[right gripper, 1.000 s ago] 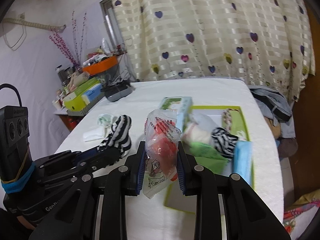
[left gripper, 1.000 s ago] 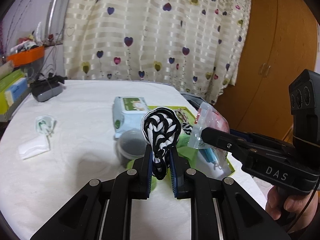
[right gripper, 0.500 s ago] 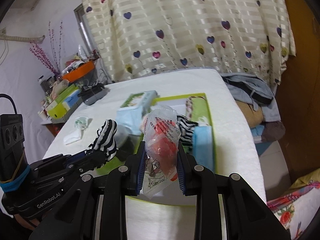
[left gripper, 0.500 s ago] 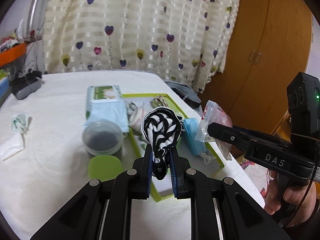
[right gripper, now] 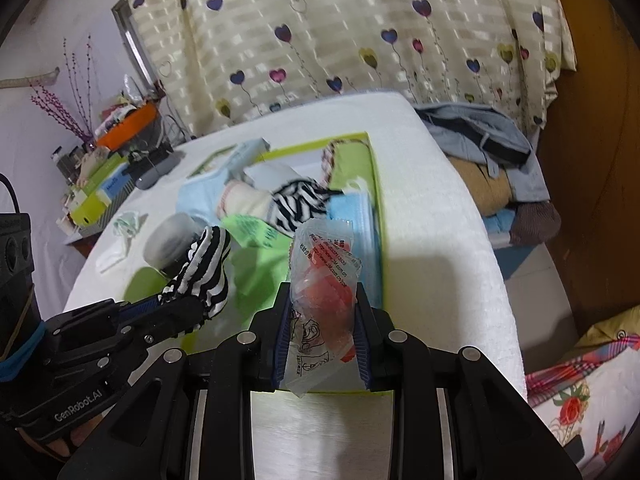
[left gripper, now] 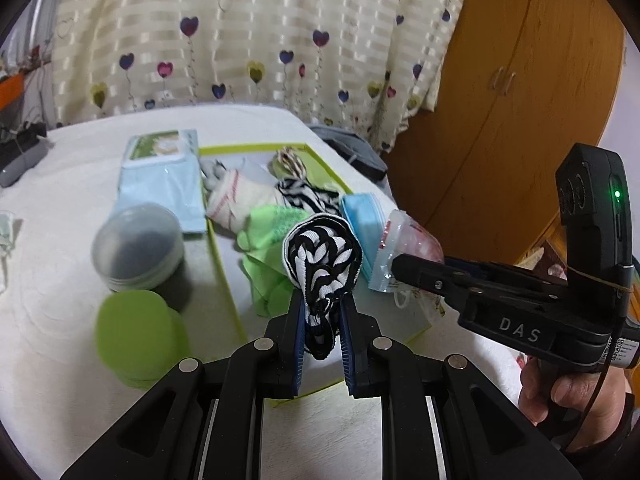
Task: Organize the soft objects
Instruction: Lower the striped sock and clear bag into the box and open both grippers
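My left gripper is shut on a rolled black-and-white striped sock, held above the near end of a green-rimmed tray. The sock also shows in the right wrist view. My right gripper is shut on a clear plastic packet with red contents, also over the tray's near end; the packet shows in the left wrist view. The tray holds a white sock, a green cloth, another striped sock and a blue pack.
A grey jar and its green lid sit left of the tray. A wet-wipes pack lies behind them. Clothes are piled past the table's right edge. Boxes and clutter stand at the far left.
Both grippers have moved right and forward over the tray with their loads, and the tray now fills the middle of both views. Their grips have not changed.
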`<action>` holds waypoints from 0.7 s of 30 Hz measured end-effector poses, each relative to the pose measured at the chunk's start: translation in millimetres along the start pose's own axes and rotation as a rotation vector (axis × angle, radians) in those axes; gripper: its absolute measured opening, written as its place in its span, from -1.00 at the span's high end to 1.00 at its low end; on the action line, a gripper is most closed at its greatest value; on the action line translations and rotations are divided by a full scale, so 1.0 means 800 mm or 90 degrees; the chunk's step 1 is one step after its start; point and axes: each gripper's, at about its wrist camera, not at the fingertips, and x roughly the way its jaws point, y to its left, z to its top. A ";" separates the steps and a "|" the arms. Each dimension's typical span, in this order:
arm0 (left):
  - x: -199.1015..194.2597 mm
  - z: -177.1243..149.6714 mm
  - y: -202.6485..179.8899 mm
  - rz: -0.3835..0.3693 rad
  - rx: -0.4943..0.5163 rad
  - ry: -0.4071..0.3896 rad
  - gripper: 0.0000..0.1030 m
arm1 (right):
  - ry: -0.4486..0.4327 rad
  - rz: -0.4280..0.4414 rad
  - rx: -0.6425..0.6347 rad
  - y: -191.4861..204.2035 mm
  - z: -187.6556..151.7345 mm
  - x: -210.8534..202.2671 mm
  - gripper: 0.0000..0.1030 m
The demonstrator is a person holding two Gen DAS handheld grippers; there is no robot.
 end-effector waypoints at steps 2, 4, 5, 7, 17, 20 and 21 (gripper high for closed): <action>0.008 -0.001 0.000 -0.003 -0.001 0.010 0.72 | 0.009 0.000 0.002 -0.003 -0.002 0.007 0.44; 0.014 -0.001 0.000 -0.002 -0.002 0.017 0.72 | 0.018 0.003 0.004 -0.005 -0.003 0.014 0.44; 0.016 -0.001 0.000 -0.001 -0.002 0.019 0.72 | 0.022 0.004 0.005 -0.006 -0.004 0.018 0.44; 0.023 -0.001 0.001 0.001 -0.003 0.025 0.72 | 0.024 0.008 0.004 -0.007 -0.003 0.023 0.44; 0.053 0.010 0.007 0.021 -0.015 0.047 0.72 | 0.032 0.018 -0.004 -0.008 0.016 0.050 0.44; 0.062 0.015 0.008 0.028 -0.019 0.048 0.71 | 0.032 0.020 -0.007 -0.008 0.023 0.057 0.44; 0.064 0.016 0.009 0.029 -0.019 0.049 0.71 | 0.033 0.021 -0.007 -0.008 0.025 0.060 0.44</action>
